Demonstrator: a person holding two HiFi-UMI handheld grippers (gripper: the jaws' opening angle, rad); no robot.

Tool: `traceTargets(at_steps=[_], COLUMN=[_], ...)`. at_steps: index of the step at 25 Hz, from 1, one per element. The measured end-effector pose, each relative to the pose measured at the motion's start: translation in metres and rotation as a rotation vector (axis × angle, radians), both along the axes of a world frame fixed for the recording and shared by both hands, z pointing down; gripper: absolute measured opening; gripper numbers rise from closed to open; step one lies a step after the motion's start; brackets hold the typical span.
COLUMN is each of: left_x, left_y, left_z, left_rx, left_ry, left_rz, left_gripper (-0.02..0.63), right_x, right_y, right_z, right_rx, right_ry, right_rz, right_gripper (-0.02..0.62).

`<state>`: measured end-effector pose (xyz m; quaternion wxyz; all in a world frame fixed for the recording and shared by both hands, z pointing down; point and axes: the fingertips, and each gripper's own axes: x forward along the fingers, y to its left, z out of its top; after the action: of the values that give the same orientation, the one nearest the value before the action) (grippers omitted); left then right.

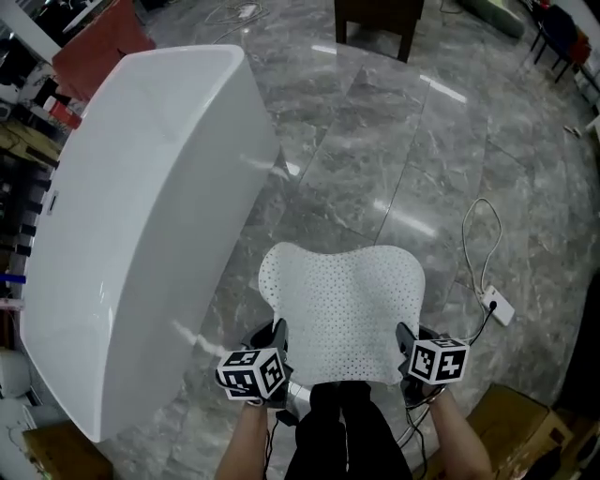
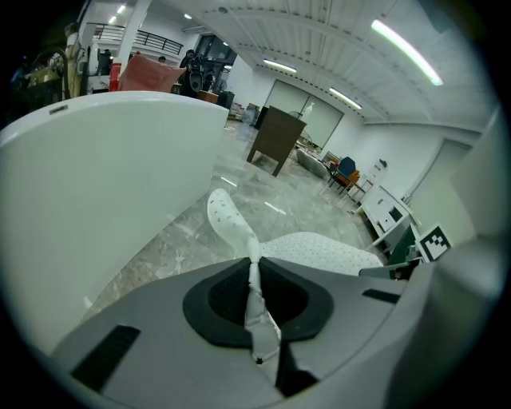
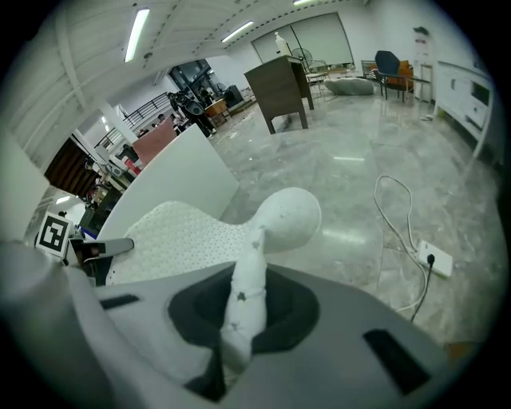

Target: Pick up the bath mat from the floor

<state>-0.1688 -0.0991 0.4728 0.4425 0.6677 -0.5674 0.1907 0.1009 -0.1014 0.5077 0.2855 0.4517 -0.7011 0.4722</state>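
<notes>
Holding mat (image 1: 342, 309) above floor (image 1: 422, 141), just right of tub (image 1: 141, 216) | left claw (image 2: 255, 297) and right claw (image 3: 239, 307) each clamped on a near corner | we should raise both evenly so neither corner slips

A white bathtub (image 1: 141, 216) walls off the side beside the left gripper (image 1: 278, 336), near but apart. Ahead the marble floor (image 1: 394, 159) lies open up to a dark cabinet (image 1: 380, 23). On the right, a cable (image 1: 473, 234), its power strip (image 1: 497, 305) and what looks like a cardboard box (image 1: 511, 412) clutter the floor.
</notes>
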Motion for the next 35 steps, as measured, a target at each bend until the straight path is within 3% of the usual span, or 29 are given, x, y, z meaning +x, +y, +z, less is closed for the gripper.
traceTargets(at_steps=[8,17,35], left_x=[-0.001,0.005,0.038], left_y=[0.015,0.003,-0.027], left_z=[-0.134,-0.254,-0.4], left_rx=[0.04,0.153,0.38], left_ry=[0.007,0.004,-0.033], left_rz=[-0.05,-0.028,0.051], left_gripper=[0.012,0.012,0.014], right_x=[0.004,0.011,0.048], right_y=[0.008,-0.003,-0.025], right_z=[-0.137,-0.261,-0.41], right_rx=[0.05,0.181,0.443], right_ry=[-0.031,-0.064,-0.099], right_rz=[0.022,0.025,0.039], right_gripper=[0.022,0.021,0.021])
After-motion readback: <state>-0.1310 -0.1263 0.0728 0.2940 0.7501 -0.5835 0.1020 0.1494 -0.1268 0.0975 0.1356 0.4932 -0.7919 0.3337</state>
